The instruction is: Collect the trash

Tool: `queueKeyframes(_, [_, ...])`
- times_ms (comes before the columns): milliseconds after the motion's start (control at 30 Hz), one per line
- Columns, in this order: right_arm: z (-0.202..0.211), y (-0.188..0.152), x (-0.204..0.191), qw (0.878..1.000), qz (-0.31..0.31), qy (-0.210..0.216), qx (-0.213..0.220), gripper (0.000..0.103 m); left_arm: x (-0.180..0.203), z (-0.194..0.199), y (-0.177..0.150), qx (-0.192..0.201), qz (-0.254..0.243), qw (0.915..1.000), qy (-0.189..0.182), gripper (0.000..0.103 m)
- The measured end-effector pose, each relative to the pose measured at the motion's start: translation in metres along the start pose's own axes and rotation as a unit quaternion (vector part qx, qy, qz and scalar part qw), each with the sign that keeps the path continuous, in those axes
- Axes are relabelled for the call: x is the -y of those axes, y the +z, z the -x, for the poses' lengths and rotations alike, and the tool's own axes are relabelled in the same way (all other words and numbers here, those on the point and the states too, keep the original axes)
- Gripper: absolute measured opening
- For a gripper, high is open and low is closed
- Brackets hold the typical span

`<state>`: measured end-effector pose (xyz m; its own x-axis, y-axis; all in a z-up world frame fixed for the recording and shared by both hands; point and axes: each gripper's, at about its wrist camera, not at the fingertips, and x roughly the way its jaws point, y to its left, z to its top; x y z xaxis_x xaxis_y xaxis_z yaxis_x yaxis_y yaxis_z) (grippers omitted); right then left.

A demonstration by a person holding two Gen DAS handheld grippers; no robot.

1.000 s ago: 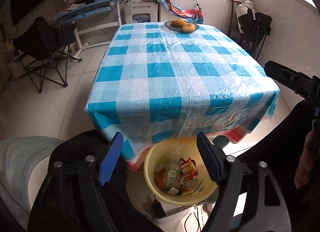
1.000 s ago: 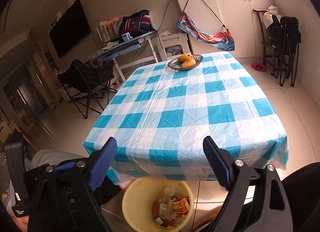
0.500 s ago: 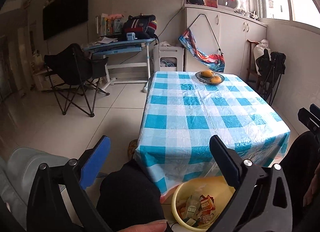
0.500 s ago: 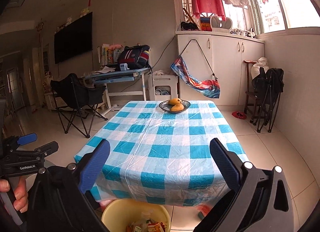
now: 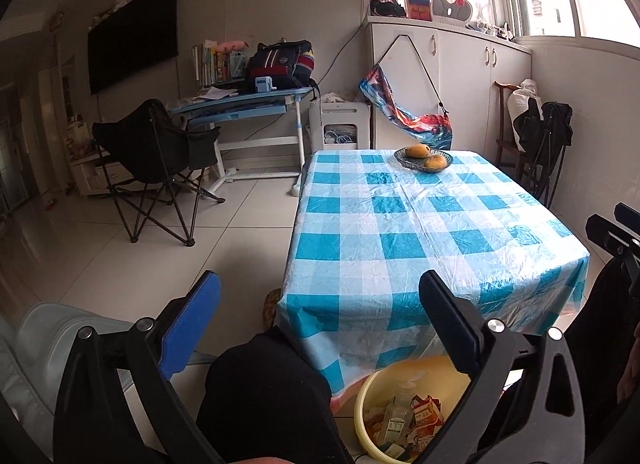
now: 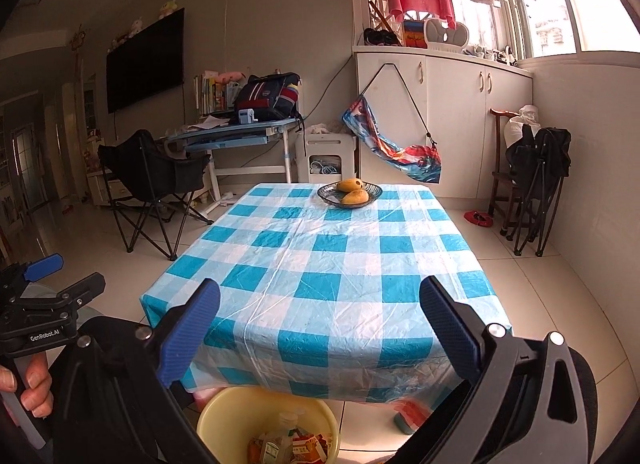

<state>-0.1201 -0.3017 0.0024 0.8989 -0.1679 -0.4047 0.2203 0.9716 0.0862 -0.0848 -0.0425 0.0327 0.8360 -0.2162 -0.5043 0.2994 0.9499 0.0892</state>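
A yellow basin [image 5: 362,404] stands on the floor under the near edge of the table and holds trash: a clear bottle [image 5: 396,412] and a red carton [image 5: 426,416]. The right wrist view shows the same basin [image 6: 224,400] at the bottom. My left gripper [image 5: 319,288] is open with nothing between its fingers, above and to the left of the basin. My right gripper [image 6: 319,290] is also open and holds nothing, over the table's near edge. The table [image 5: 420,232] wears a blue checked cloth and carries only a fruit dish [image 5: 423,157] at its far end.
A person's knee in black [image 5: 260,392] sits close left of the basin. A black folding chair [image 5: 156,159] and a blue desk [image 5: 240,103] stand left of the table. White cabinets [image 6: 460,111] line the back, and folded chairs [image 6: 536,183] lean at the right wall.
Both views have tipped up from the basin toward the room, so the basin has slid to the bottom edge. Both pairs of jaws stand a little wider than a second ago.
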Motion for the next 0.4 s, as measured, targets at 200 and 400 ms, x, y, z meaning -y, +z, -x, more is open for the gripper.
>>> queueKeyframes(200, [-0.001,-0.001,-0.001,1.000,0.003,-0.002,-0.002,0.096,-0.003,-0.014,-0.003,-0.027,-0.006,0.9994,0.019,0.096])
queueKeyframes(400, [-0.002,-0.002,-0.003,1.000,0.009,-0.002,-0.005,0.096,-0.032,-0.028,-0.010,-0.062,0.058,0.9962,0.019,0.096])
